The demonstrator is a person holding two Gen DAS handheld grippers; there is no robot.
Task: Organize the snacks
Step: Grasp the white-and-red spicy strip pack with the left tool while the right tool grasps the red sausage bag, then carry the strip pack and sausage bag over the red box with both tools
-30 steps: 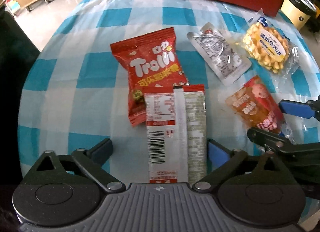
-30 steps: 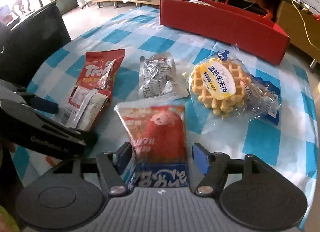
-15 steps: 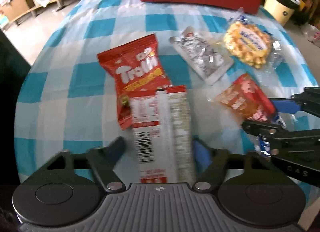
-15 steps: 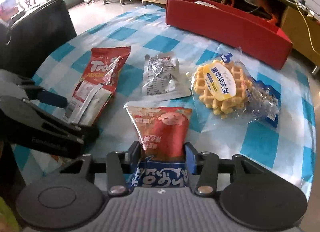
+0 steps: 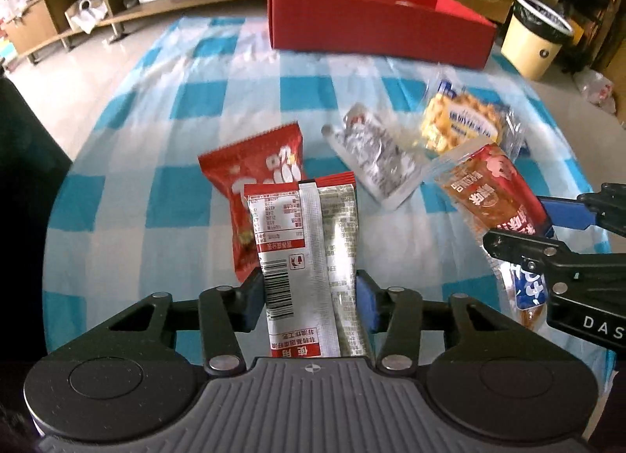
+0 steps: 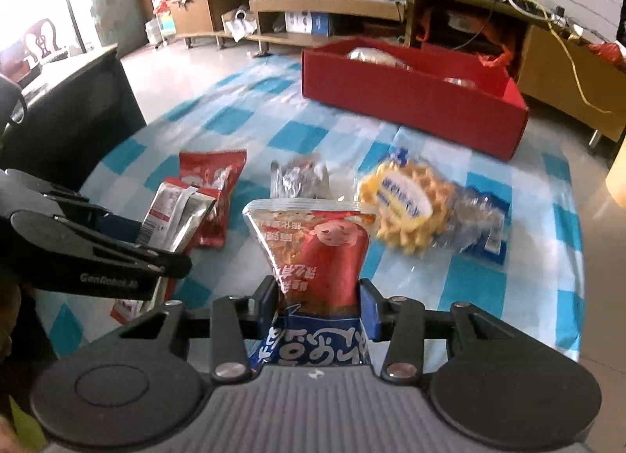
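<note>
Clamping a silver-backed packet (image 5: 309, 257), the left gripper (image 5: 309, 296) holds it above the checked cloth (image 5: 117, 195). The right gripper (image 6: 320, 302) pinches an orange pouch (image 6: 317, 253), lifted too. A red box (image 6: 414, 101) sits beyond.

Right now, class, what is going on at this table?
A person is sorting snacks with a handheld gripper in each hand. The left gripper is shut on a long red and silver packet, and the right gripper is shut on a red and blue snack bag. A red Trolli bag, a silver pouch and a wrapped waffle lie on the checked tablecloth. A red box waits at the far edge.
</note>
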